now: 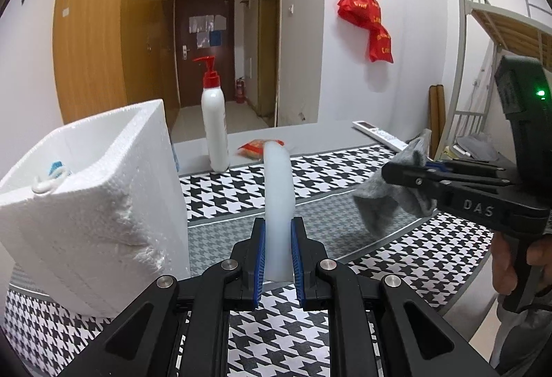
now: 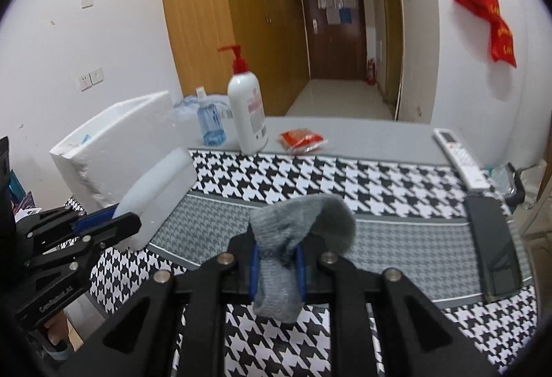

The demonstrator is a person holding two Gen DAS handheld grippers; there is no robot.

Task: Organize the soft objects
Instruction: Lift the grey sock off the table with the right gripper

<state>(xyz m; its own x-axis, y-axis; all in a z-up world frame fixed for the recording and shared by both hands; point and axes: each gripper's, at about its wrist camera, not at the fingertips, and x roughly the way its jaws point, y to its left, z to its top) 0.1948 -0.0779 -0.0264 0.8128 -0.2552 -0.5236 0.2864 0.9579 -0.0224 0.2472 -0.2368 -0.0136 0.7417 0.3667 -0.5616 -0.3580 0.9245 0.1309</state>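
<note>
My left gripper [image 1: 278, 253] is shut on a white foam sponge block [image 1: 278, 190] and holds it edge-on above the houndstooth mat, just right of a white styrofoam box [image 1: 96, 190]. The block [image 2: 155, 190] and left gripper [image 2: 114, 221] also show in the right wrist view, next to the box [image 2: 117, 149]. My right gripper [image 2: 277, 270] is shut on a grey sock [image 2: 296, 228] and holds it above the mat. It shows at the right in the left wrist view [image 1: 410, 173], with the sock [image 1: 390, 197] hanging from it. Blue and white items lie inside the box.
A white pump bottle with red top [image 1: 215, 121] [image 2: 246, 108], a blue bottle [image 2: 210, 121] and a red snack packet [image 2: 302, 140] stand behind the mat. A white remote [image 2: 460, 158] and a black phone [image 2: 493, 239] lie at the right. The houndstooth mat [image 2: 379, 177] covers the grey table.
</note>
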